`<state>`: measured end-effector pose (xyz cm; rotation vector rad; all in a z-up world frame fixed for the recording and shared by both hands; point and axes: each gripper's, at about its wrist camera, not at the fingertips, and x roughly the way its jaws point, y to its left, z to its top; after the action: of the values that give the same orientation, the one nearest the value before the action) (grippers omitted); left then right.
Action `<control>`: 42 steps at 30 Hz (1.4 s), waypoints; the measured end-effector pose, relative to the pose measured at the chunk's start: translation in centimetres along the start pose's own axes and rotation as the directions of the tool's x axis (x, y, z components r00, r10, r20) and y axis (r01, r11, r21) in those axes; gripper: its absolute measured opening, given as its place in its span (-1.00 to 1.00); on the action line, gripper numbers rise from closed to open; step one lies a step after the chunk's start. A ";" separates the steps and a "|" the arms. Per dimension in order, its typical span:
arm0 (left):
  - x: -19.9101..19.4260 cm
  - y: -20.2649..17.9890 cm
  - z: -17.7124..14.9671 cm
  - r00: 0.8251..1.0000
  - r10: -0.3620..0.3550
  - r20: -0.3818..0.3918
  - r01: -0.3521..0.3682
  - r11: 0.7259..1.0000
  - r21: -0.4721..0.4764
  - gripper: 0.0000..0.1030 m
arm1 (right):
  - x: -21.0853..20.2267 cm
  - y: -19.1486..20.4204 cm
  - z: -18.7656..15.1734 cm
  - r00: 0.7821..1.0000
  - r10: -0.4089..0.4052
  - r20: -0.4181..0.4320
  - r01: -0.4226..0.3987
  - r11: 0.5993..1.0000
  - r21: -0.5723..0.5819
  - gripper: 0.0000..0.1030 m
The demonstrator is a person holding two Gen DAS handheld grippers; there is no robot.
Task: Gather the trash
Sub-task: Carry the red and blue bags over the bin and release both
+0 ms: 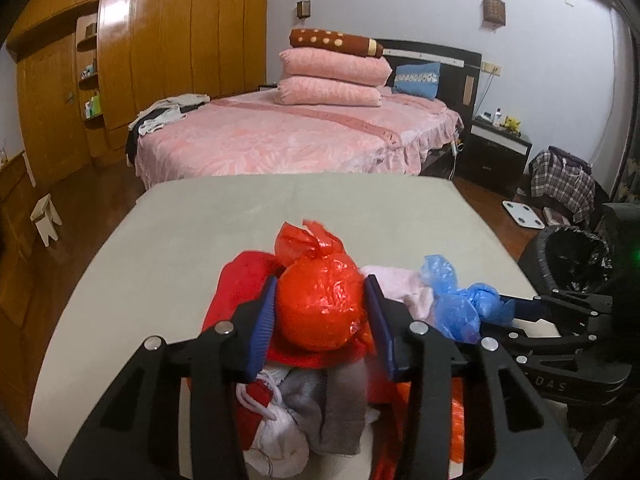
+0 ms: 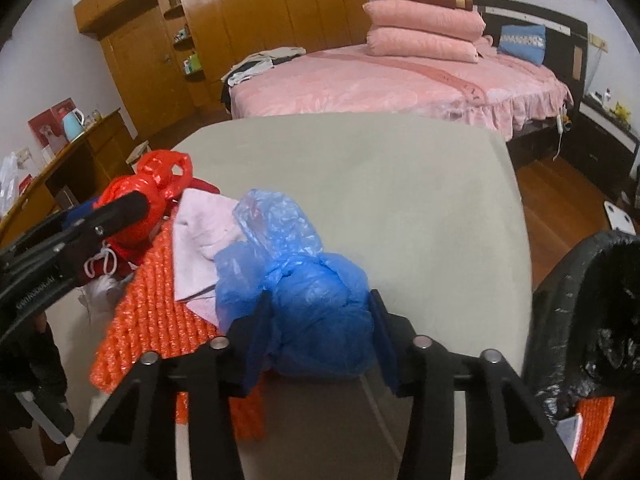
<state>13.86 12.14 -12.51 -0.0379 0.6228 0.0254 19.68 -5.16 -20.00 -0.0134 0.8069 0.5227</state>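
Note:
My left gripper is shut on a knotted red plastic trash bag, held above a pile of clothes on the grey table. The red bag also shows in the right wrist view. My right gripper is shut on a knotted blue plastic trash bag, near the table's right edge. The blue bag also shows in the left wrist view. A black bin lined with a black bag stands just right of the table, also seen in the left wrist view.
Clothes lie on the table: a red garment, a pink cloth, an orange knit, grey and white pieces. A pink bed stands beyond. A wooden wardrobe, a nightstand and a floor scale are around.

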 end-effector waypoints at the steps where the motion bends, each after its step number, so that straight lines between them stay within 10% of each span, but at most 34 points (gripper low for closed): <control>1: -0.5 -0.1 0.1 1.000 -0.004 0.009 0.004 1.000 -0.002 -0.19 | -0.8 0.0 0.1 1.000 -0.007 0.024 0.007 1.000 0.003 -0.14; 19: -5.4 -4.4 2.2 0.990 -0.106 0.094 0.103 0.994 0.033 -0.19 | -12.5 -2.2 1.5 0.963 -0.087 0.256 0.070 0.995 0.074 -0.13; 42: -3.9 -18.5 3.1 0.926 -0.373 0.056 0.357 0.914 0.191 -0.19 | -21.6 -12.7 -2.8 0.890 -0.368 0.270 0.300 0.917 0.262 -0.13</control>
<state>13.14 -6.30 -7.16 0.0196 0.5161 -0.3906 11.16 -26.32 -9.36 0.1251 0.5263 0.0998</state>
